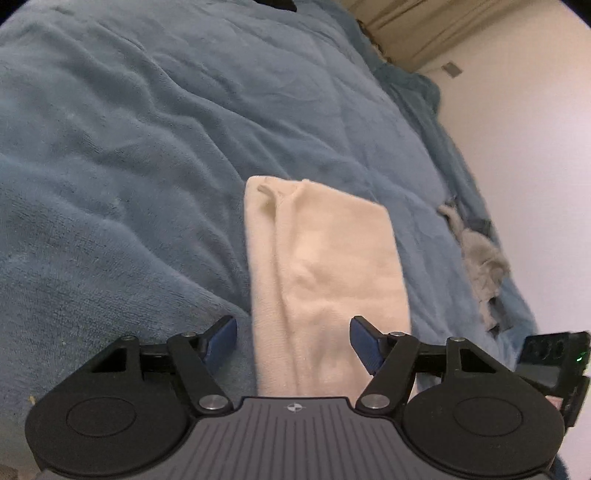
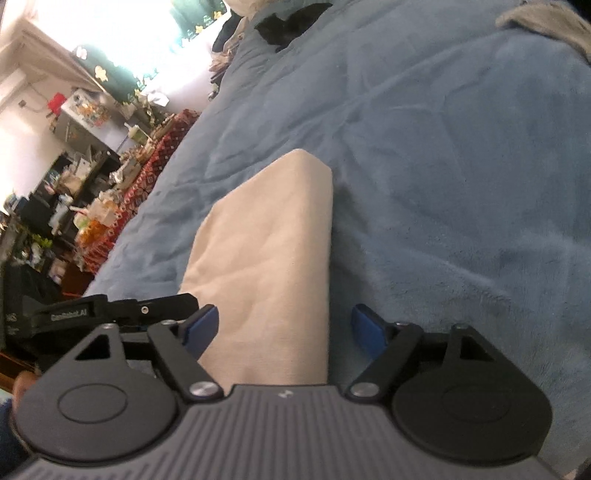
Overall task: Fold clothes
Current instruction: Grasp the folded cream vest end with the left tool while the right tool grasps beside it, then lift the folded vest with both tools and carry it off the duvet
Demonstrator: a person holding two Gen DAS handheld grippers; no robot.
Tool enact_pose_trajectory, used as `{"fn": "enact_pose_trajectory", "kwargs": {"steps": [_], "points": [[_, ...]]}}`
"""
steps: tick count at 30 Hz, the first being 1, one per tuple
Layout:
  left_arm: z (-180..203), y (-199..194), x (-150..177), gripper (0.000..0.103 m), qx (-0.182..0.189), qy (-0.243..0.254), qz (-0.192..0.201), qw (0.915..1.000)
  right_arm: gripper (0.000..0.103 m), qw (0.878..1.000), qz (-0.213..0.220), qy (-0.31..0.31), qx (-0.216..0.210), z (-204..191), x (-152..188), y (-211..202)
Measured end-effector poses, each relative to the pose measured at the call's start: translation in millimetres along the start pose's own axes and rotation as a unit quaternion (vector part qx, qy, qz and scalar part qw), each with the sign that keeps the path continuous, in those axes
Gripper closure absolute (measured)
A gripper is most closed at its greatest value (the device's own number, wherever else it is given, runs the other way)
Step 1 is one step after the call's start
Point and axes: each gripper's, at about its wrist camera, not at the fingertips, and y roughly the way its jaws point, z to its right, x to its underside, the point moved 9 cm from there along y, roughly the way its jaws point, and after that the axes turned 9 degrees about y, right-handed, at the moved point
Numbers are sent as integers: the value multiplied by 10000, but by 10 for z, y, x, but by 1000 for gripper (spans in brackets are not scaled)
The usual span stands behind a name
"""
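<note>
On the rumpled blue fleece blanket (image 1: 129,155) that covers the bed lies a cream-coloured knitted garment folded into a long narrow rectangle (image 1: 325,266). It rests flat near the middle of the blanket, one long edge doubled over so that a second layer shows along its left side in the left wrist view.

The left gripper (image 1: 293,341) hangs over the near end of the garment. Its blue-padded fingers (image 1: 221,338) are spread wide apart, one over bare blanket to the left of the cloth, the other over the cloth's right part; they grasp nothing.

The right gripper (image 2: 284,328) is likewise spread, its blue pads (image 2: 201,326) standing either side of the garment (image 2: 269,258), which runs away from the camera between them. Neither pad closes on the fabric; whether either brushes it cannot be told from this angle.

A crumpled grey cloth (image 1: 480,266) lies at the blanket's right edge, well apart from the folded piece. A small dark item (image 2: 291,26) sits at the far end of the bed; the blur there prevents identification. Beyond the bed's left side, the right wrist view shows a cluttered table with a red patterned cover (image 2: 147,173).
</note>
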Motion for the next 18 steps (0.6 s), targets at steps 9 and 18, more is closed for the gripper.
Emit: {"fn": "enact_pose_trajectory", "kwargs": {"steps": [9,18], "points": [[-76,234,-33,33,474,-391,-57,9981,22,9989,-299,281,-248,-28,-40,340],[-126,194,-76,54,542,-755,81,9956,60,9979,-286,405,-409,-137,-57,441]]}}
